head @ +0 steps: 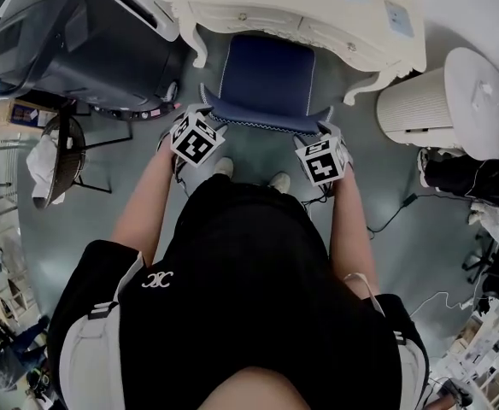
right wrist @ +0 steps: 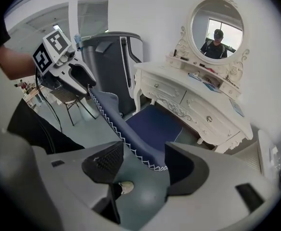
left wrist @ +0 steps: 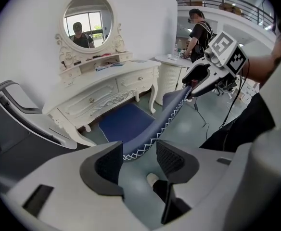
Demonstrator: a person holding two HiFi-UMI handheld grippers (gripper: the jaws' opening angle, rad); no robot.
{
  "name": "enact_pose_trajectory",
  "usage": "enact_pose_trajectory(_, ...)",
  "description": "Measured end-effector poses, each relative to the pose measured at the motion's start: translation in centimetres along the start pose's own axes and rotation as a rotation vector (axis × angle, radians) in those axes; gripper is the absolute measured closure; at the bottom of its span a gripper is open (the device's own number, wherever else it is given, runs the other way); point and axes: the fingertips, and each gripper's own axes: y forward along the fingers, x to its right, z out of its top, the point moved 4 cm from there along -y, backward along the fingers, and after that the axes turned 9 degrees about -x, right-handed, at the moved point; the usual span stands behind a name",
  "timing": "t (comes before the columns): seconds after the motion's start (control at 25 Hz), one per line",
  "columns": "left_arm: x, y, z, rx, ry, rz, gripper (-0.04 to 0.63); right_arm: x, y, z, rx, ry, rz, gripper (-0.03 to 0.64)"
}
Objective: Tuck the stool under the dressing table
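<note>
The stool (head: pixel 267 75) is sitting with the far part of its blue seat under the dressing table (head: pixel 318 11) and its raised near rim sticking out; only the head view is showing this. The left gripper (head: pixel 200 114) and right gripper (head: pixel 328 133) are hanging at the rim's two corners. Each gripper view is showing its own jaws spread around the zigzag-stitched rim, and the table's round mirror (left wrist: pixel 88 20).
</note>
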Motion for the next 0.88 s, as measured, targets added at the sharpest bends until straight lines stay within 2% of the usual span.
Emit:
enact_pose_trajectory(0.16, 0.2, 1.4, 0.0, -0.005, -0.029, -0.035, 0.379, 0.0, 0.7, 0.2, 0.012, 0.01, -0.001, 0.36)
enact_pose_trajectory(0.4, 0.0, 1.8, 0.2, 0.029, -0.085, -0.101, 0.379, 0.0, 1.0, 0.1, 0.024, 0.067, 0.051, 0.379)
enact_pose_trajectory(0.56, -0.3, 1.9, 0.5, 0.02, -0.093, -0.138, 0.379, 0.6, 1.2, 0.4, 0.018, 0.088, 0.052, 0.379)
enact_pose_trajectory(0.68, -0.4, 2.0, 0.7, 0.004, -0.095, -0.15, 0.379, 0.8, 1.1, 0.5, 0.009, 0.105, 0.065, 0.379)
enact_pose_trajectory(0.88, -0.6, 2.3, 1.0, 0.03, -0.122, -0.15, 0.379, 1.1, 1.4, 0.5, 0.028, 0.126, 0.053, 0.377)
